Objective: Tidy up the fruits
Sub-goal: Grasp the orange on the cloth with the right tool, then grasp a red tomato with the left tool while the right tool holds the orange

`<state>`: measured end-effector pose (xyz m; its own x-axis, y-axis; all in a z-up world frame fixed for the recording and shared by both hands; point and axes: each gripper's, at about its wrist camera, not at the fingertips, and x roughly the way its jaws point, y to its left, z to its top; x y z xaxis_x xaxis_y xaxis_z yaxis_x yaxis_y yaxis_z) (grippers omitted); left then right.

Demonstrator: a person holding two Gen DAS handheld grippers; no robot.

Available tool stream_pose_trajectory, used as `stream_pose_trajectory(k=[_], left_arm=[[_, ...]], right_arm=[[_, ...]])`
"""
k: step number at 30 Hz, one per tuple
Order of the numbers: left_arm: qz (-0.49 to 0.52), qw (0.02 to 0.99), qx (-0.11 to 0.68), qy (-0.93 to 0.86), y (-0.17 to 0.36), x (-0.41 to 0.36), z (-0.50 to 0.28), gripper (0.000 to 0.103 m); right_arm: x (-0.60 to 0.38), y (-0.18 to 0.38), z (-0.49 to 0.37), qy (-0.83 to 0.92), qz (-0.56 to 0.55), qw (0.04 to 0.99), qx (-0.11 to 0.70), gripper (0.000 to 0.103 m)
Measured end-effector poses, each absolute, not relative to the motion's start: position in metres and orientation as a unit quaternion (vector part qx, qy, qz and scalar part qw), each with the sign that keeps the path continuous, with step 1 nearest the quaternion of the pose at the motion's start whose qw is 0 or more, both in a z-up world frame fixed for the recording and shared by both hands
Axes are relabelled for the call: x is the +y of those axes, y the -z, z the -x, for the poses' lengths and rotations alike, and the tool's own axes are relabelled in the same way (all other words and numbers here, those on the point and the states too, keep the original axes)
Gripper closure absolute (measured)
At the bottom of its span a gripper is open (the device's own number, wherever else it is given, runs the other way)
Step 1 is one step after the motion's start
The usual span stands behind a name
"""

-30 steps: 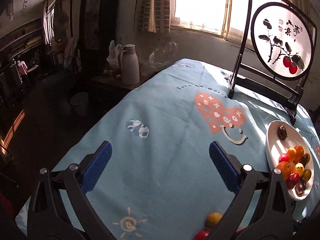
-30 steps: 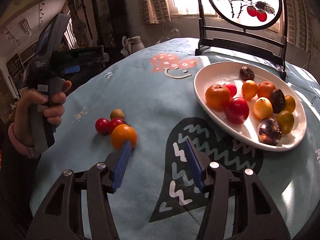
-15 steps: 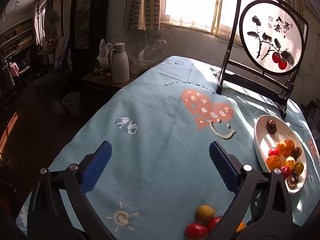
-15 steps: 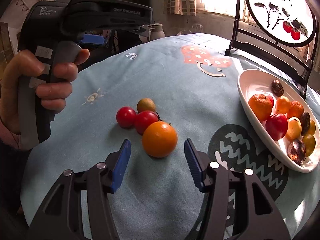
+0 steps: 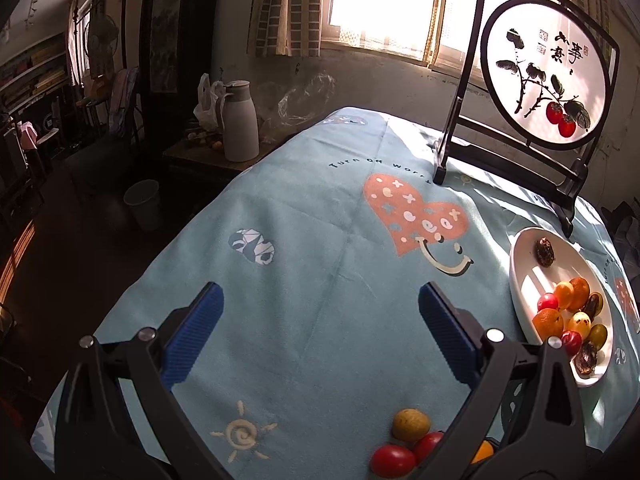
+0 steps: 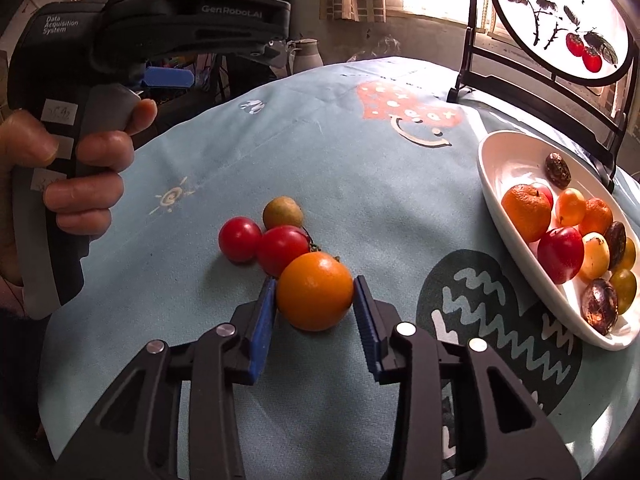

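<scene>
Closing my right jaws [image 6: 314, 300] around the orange fruit [image 6: 315, 291], I have it sitting squarely between the two blue pads [image 6: 262, 328], resting on the table [image 6: 360, 184]. The left pad looks to be against its skin; on the right pad I cannot tell whether there is contact or a sliver of gap, so I would call the grip forming, not firm.

The relation that matters: the white plate [image 6: 504, 152] lies off to the right of my right jaws and a little farther out, with its long axis running away from me at a slant. My right hand is clearly the nearer one to it, so the carry should be a lift and a swing rightward over the near rim. The plate already holds a crowd of fruit at its near end, while its far end is mostly bare save one dark fruit [image 6: 558, 168].

Just behind the orange fruit, touching or almost touching it, sits a red tomato [image 6: 282, 250], with a second red tomato [image 6: 239, 239] and a yellowish fruit [image 6: 282, 213] beside it. Lifting straight up first should avoid nudging them.

My left jaws [image 5: 320, 332] stand wide and released, holding nothing, hovering above the cloth, the loose fruit below them.
</scene>
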<state>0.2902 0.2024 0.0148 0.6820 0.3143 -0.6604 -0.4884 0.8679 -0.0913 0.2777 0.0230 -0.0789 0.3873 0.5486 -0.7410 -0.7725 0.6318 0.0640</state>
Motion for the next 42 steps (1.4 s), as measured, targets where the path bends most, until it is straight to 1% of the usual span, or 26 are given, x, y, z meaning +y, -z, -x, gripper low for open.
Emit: stream_pose_trajectory(k=[7, 11, 13, 16, 18, 19, 20, 21, 25, 27, 35, 37, 39, 40, 42], left_arm=[[0.123, 0.905, 0.355, -0.202, -0.006, 0.201, -0.298, 0.004], [0.092, 0.914, 0.370, -0.136, -0.003, 0.187, -0.289, 0.005], [0.073, 0.923, 0.367, -0.090, 0.000, 0.177, -0.275, 0.008], [0.054, 0.925, 0.375, -0.016, 0.014, 0.163, -0.251, 0.019], [0.047, 0.918, 0.392, 0.030, 0.025, 0.157, -0.241, 0.039], [0.042, 0.915, 0.399, 0.049, 0.030, 0.154, -0.237, 0.044], [0.032, 0.912, 0.405, 0.061, 0.033, 0.150, -0.235, 0.053], [0.018, 0.911, 0.407, 0.067, 0.035, 0.146, -0.232, 0.055], [-0.012, 0.905, 0.416, 0.085, 0.043, 0.136, -0.230, 0.056], [-0.015, 0.902, 0.424, 0.085, 0.047, 0.136, -0.233, 0.058], [-0.017, 0.895, 0.438, 0.078, 0.056, 0.139, -0.244, 0.060], [-0.017, 0.895, 0.438, 0.085, 0.056, 0.138, -0.244, 0.062], [-0.017, 0.893, 0.441, 0.091, 0.057, 0.136, -0.244, 0.069], [-0.018, 0.892, 0.442, 0.093, 0.057, 0.135, -0.245, 0.071], [-0.024, 0.892, 0.442, 0.088, 0.058, 0.134, -0.245, 0.072]], right_arm=[[-0.025, 0.055, -0.290, -0.371, 0.068, 0.848, 0.373, 0.064], [-0.050, 0.052, -0.305, -0.338, 0.027, 0.858, 0.386, 0.064], [-0.060, 0.049, -0.309, -0.326, 0.012, 0.862, 0.387, 0.064], [-0.071, 0.044, -0.311, -0.322, -0.006, 0.863, 0.389, 0.064], [-0.072, 0.042, -0.311, -0.324, -0.008, 0.862, 0.389, 0.064], [-0.072, 0.042, -0.310, -0.323, -0.007, 0.863, 0.389, 0.064], [-0.072, 0.042, -0.309, -0.322, -0.007, 0.863, 0.389, 0.064], [-0.072, 0.042, -0.310, -0.322, -0.008, 0.862, 0.391, 0.064], [-0.074, 0.044, -0.310, -0.320, -0.007, 0.862, 0.394, 0.064], [-0.074, 0.044, -0.310, -0.319, -0.008, 0.862, 0.395, 0.064], [-0.072, 0.046, -0.311, -0.320, -0.005, 0.860, 0.398, 0.064], [-0.072, 0.046, -0.311, -0.320, -0.004, 0.859, 0.399, 0.064], [-0.072, 0.047, -0.312, -0.319, -0.003, 0.859, 0.400, 0.064], [-0.072, 0.047, -0.312, -0.319, -0.003, 0.859, 0.401, 0.064], [-0.072, 0.047, -0.313, -0.320, -0.003, 0.859, 0.401, 0.064]])
